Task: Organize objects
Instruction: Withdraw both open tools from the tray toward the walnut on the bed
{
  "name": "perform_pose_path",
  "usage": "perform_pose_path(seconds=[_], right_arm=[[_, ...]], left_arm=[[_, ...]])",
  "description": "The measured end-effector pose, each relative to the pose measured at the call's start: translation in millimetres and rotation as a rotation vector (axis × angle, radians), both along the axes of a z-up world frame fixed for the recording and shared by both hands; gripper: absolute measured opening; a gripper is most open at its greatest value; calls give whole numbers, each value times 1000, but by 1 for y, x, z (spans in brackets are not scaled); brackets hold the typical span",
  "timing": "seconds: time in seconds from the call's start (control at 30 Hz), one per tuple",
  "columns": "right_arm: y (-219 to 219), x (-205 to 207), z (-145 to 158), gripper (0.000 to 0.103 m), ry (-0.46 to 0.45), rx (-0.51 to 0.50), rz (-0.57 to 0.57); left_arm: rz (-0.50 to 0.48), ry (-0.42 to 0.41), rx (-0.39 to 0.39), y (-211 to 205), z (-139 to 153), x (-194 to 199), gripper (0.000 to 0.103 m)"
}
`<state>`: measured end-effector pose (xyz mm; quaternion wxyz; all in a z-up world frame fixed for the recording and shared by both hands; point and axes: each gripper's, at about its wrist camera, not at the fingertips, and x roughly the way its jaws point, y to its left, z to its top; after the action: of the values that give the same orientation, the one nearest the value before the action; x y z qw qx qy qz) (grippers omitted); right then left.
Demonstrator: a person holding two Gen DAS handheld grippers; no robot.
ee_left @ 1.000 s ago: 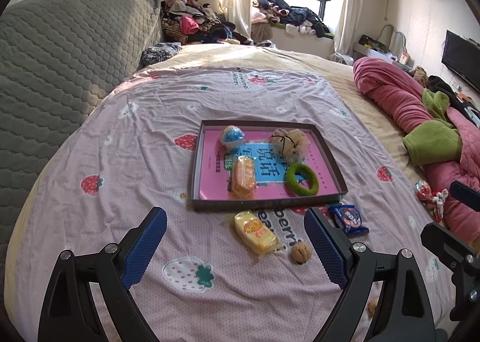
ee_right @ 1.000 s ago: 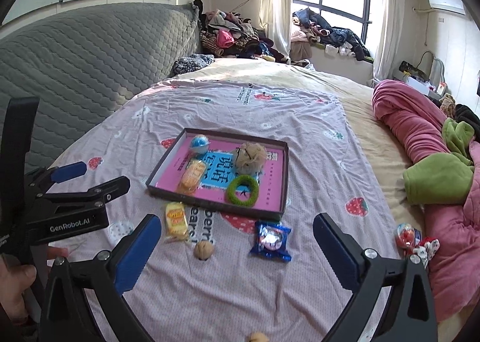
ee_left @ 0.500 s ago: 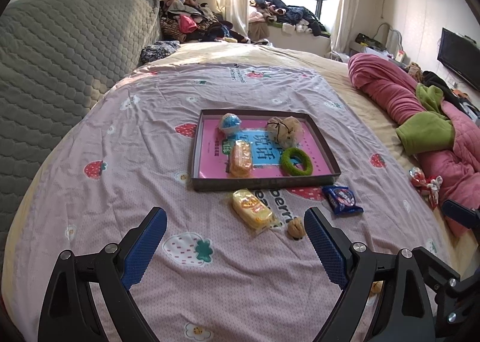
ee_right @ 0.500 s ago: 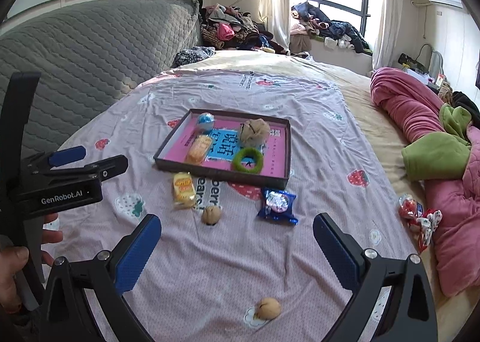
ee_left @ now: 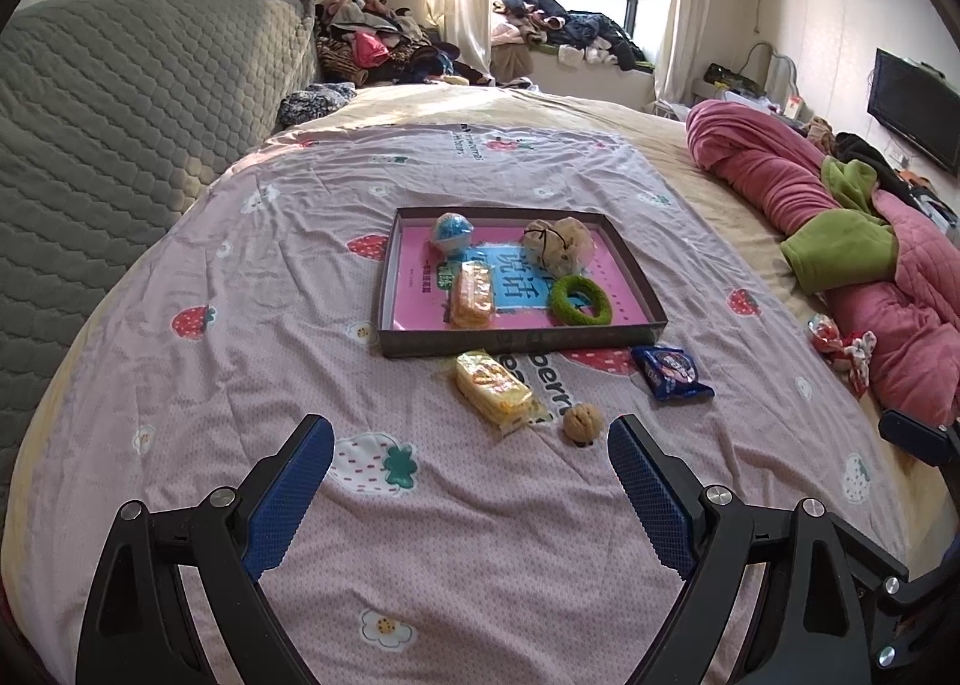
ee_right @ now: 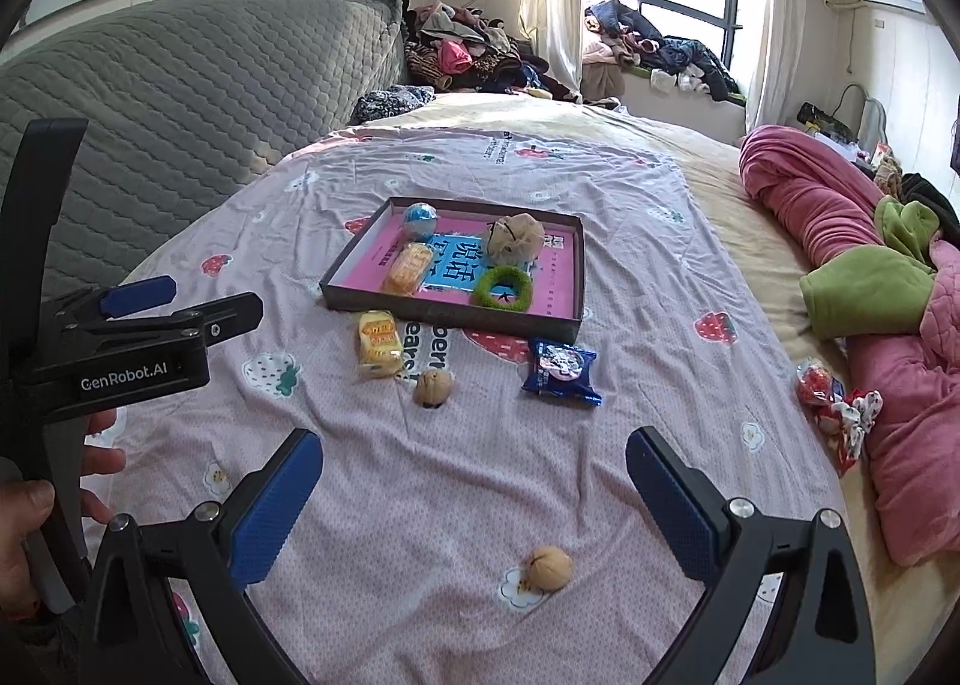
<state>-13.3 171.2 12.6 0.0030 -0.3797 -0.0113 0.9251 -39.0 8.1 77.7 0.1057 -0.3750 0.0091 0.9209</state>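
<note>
A: Were the jaws of the left gripper (ee_left: 468, 496) open?

B: Yes, they stood very wide. Nothing was between them. They hung over the pink bedsheet (ee_left: 240, 361) and touched nothing.

A: And the right gripper (ee_right: 474, 505)?

B: Wide open too, and it held nothing. A walnut (ee_right: 549, 567) lay on the sheet between its two blue pads, but the pads stood well apart from it.

A: Where were the other things?

B: A flat tray (ee_left: 522, 338) sat in the middle of the bed. Inside it were a blue ball (ee_left: 453, 232), an orange snack pack (ee_left: 473, 295), a green ring (ee_left: 579, 299) and a tan puff (ee_left: 558, 247). The orange pack's long side ran from the near wall of the tray toward the far wall.

A: And outside the tray?

B: A yellow snack pack (ee_left: 493, 392) lay just in front of the tray. Its long side was tilted, with the far end nearer the tray and the near end pointing toward the left gripper's right finger. Another walnut (ee_left: 582, 422) sat just beside that near end. A blue packet (ee_left: 672, 373) lay flat near the tray's right corner.

A: Could you see a person?

B: Only a hand (ee_right: 36, 511), holding the left gripper at the edge of the right camera's view.
</note>
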Motion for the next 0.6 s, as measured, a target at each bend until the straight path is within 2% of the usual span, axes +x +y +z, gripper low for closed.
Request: perform_pose_path(seconds=[0.6], right_arm=[[9,28,-29,102,-33,-11,3]], left_arm=[[-2,0,-5,5,-10,22,93]])
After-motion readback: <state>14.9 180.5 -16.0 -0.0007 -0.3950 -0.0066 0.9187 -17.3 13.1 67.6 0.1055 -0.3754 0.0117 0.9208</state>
